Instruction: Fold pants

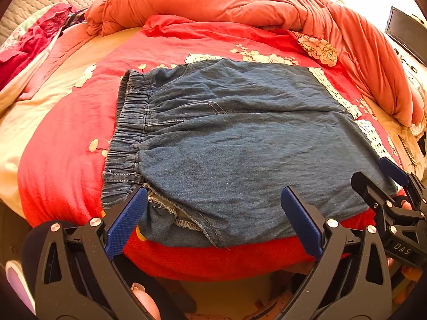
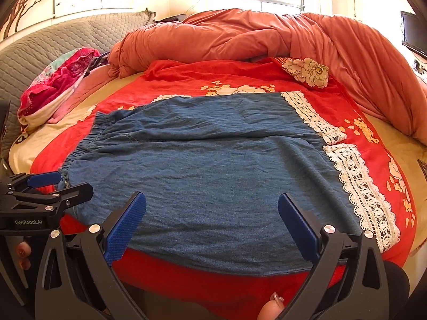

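Blue denim pants point(image 1: 234, 138) lie flat on a red floral bedspread point(image 1: 61, 138), elastic waistband point(image 1: 128, 136) to the left and white lace hems point(image 2: 355, 181) to the right. They also show in the right wrist view point(image 2: 202, 165). My left gripper point(image 1: 213, 213) is open and empty at the pants' near edge by the waistband end. My right gripper point(image 2: 212, 221) is open and empty at the near edge toward the hem end. The right gripper also shows in the left wrist view point(image 1: 384, 181), and the left gripper in the right wrist view point(image 2: 56, 184).
A bunched orange duvet point(image 2: 240, 37) lies along the far and right sides of the bed. A pink and red cloth pile point(image 2: 56, 85) sits at the far left by the grey quilted headboard point(image 2: 53, 42). A dark screen point(image 2: 413, 32) stands at the far right.
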The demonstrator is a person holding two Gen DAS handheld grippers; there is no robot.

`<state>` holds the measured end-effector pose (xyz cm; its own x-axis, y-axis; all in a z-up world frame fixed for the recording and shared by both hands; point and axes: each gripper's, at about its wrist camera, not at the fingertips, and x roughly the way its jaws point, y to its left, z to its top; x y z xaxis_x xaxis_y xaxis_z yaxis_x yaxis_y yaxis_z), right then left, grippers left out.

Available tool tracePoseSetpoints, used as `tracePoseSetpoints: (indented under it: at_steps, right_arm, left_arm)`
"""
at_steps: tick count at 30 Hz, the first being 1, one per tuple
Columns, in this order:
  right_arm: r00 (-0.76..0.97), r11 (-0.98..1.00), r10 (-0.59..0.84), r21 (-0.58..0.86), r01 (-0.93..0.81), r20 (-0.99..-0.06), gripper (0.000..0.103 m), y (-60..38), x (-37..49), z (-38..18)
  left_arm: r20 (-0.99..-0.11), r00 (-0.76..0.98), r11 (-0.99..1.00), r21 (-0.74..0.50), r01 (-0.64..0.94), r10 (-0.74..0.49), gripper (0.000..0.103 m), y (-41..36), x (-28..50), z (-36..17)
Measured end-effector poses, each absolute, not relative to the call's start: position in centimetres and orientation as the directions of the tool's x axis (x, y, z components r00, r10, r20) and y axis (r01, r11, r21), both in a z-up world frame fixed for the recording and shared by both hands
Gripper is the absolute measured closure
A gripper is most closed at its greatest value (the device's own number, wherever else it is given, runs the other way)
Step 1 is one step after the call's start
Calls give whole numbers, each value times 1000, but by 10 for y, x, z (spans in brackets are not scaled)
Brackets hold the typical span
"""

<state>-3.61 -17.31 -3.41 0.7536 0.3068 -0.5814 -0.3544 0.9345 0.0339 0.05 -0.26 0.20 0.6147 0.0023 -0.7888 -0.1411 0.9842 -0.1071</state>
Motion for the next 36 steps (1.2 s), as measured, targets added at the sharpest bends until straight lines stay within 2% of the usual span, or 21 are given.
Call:
tracePoseSetpoints:
  at_steps: [27, 36]
  right_arm:
    - [729, 924, 324, 36, -381, -603, 4, -165, -30, -34]
    - [684, 899, 361, 42, -436, -634, 4, -152, 5, -18]
  left_arm:
    - [-789, 614, 983, -127, -136, -17, 9, 1, 6, 3]
    - [-779, 627, 973, -130, -193, 20, 9, 37, 33, 9]
